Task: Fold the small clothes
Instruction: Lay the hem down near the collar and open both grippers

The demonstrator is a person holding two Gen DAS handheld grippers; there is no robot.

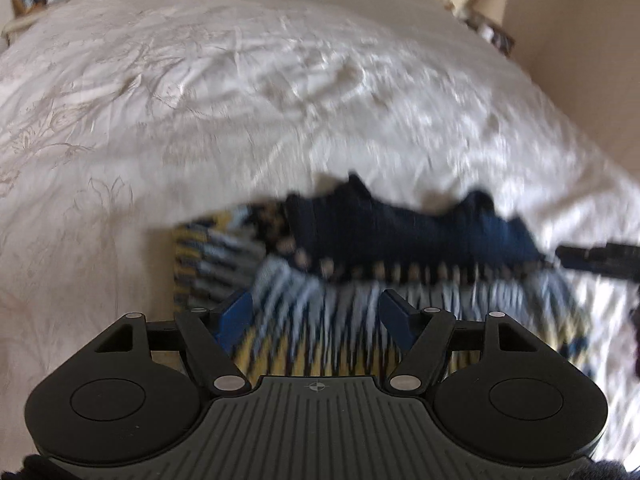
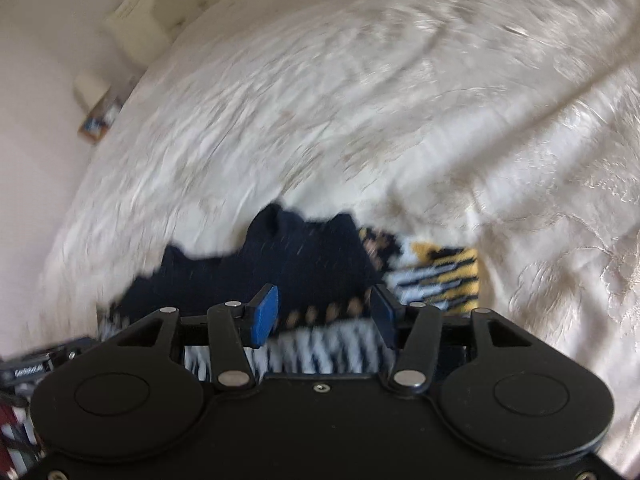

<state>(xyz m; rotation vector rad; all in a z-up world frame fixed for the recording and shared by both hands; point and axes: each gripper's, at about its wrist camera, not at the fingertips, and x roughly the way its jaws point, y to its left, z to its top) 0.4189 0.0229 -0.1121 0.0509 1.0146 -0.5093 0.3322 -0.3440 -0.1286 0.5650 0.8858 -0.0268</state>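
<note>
I have both tongs spread with nothing between the pads: the left gripper (image 1: 316,314) and the right gripper (image 2: 324,316) hang just above the patterned knit garment (image 1: 320,320) on the bedspread (image 1: 200,100). Its dark navy part (image 1: 400,232) lies doubled over the striped body just ahead of both tongs, so I judge one fold is down. It looks lumpy and blurred, and tidying or another fold probably remains.

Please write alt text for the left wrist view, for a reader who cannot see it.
The left tool, open and holding nothing, hovers over a patterned garment with a navy band folded across it, lying on a cream bedspread. The right tool enters at the right edge.
</note>
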